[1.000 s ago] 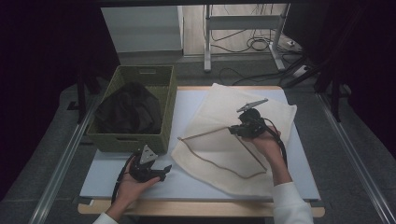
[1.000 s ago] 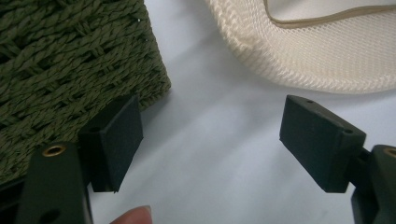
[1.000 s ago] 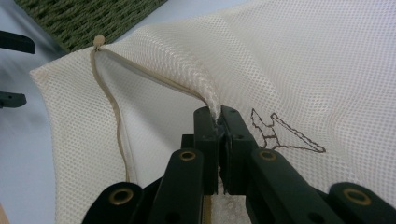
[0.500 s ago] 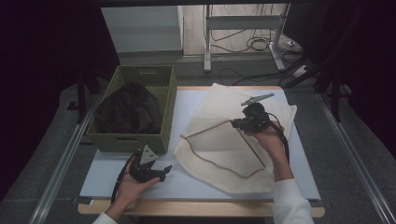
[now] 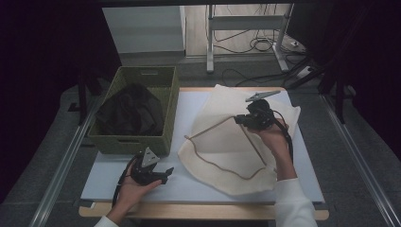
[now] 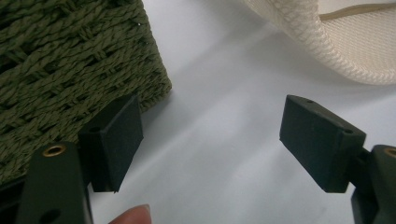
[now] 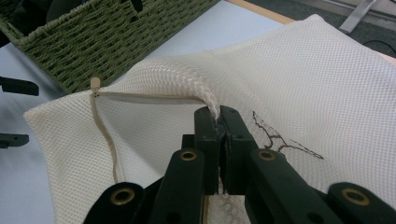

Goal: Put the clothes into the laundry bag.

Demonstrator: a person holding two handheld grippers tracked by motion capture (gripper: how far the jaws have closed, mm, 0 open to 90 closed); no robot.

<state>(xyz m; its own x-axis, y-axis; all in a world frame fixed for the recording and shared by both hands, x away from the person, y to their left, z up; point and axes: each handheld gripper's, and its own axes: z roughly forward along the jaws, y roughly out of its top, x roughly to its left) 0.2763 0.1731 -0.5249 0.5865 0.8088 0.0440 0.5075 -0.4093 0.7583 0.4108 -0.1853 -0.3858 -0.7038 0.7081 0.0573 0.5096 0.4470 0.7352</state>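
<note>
On the white table, right of centre, lies a cream mesh laundry bag — the thing in hand. The right gripper has its jaws pressed together on a fold of the bag's upper layer beside the zip line, as the right gripper view makes plain: the mesh rises into a ridge that runs straight into the clamped pads.

Compared with a second ago, the right gripper sits a little higher and further toward twelve o'clock, and the tan zip edge has been drawn up with it, so the bag's mouth gapes wider toward nine o'clock. That reads as the opening step well under way: the top layer is being lifted clear of the bottom one to make room for loading.

The left gripper has not shifted; it rests in the hand at the table's near edge, its jaws wide apart and holding nothing, just beside the corner of the green woven basket, which holds a dark garment.

The bag's long axis runs roughly from seven o'clock at its near rounded end to one o'clock at its far corner. Its opening faces the basket at nine o'clock — a fair orientation, I judge, for passing the garment across.
</note>
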